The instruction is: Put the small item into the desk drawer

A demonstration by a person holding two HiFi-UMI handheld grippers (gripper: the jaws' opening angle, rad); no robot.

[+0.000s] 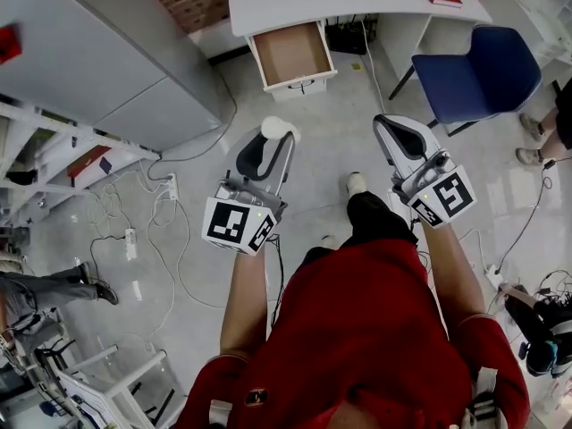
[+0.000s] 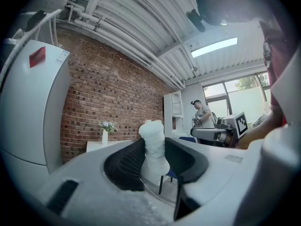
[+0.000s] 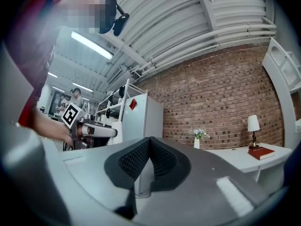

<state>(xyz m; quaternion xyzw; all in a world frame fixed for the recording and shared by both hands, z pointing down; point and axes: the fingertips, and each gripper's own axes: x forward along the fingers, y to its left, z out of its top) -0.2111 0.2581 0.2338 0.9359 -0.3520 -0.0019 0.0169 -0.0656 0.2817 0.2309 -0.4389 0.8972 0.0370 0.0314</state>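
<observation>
Looking down in the head view, the left tongs [image 1: 273,138] hold the small white item [image 1: 282,129] well short of the open drawer [image 1: 292,54]; a blue chair [image 1: 478,65] stands aside, seemingly no obstacle; left gripper view: the pads clamp the item's waist, part-open (it looks light and crushable, so grip gently); right gripper view: the right tongs [image 3: 149,146] are closed and empty.

A red brick wall [image 2: 108,102] spans the far side, a grey cabinet [image 1: 98,52] left, a blue chair [image 1: 478,70] right, on a pale floor [image 1: 331,137].
</observation>
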